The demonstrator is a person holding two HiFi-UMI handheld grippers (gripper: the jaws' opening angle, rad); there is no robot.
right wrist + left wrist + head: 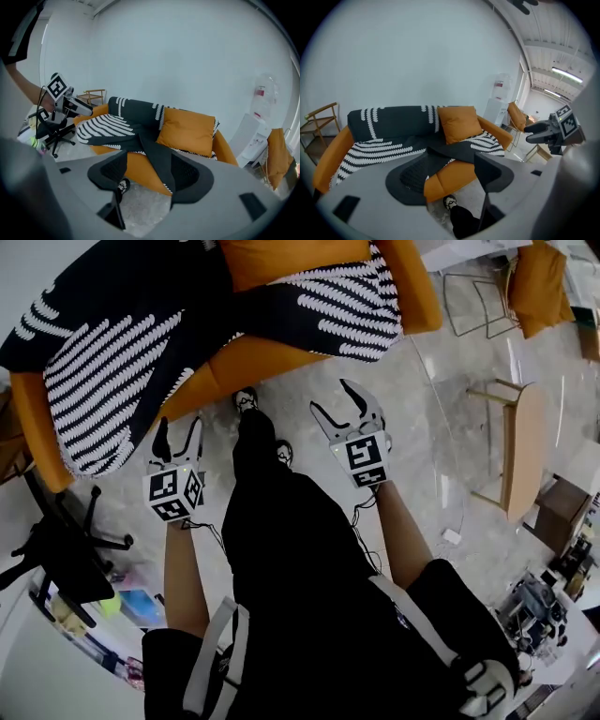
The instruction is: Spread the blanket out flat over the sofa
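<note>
My left gripper and right gripper both stand wide, nothing between the fingers. Just beyond them is the sofa, where the blanket lies rumpled, a dark fold hanging over the seat front. It looks soft, light and limp, so I'd pinch that hanging edge.

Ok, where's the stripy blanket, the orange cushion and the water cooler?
Stripy blanket (103,371): head view, a striped part.
Orange cushion (187,131): right gripper view, its front face.
Water cooler (502,86): left gripper view, its bottle.
</note>
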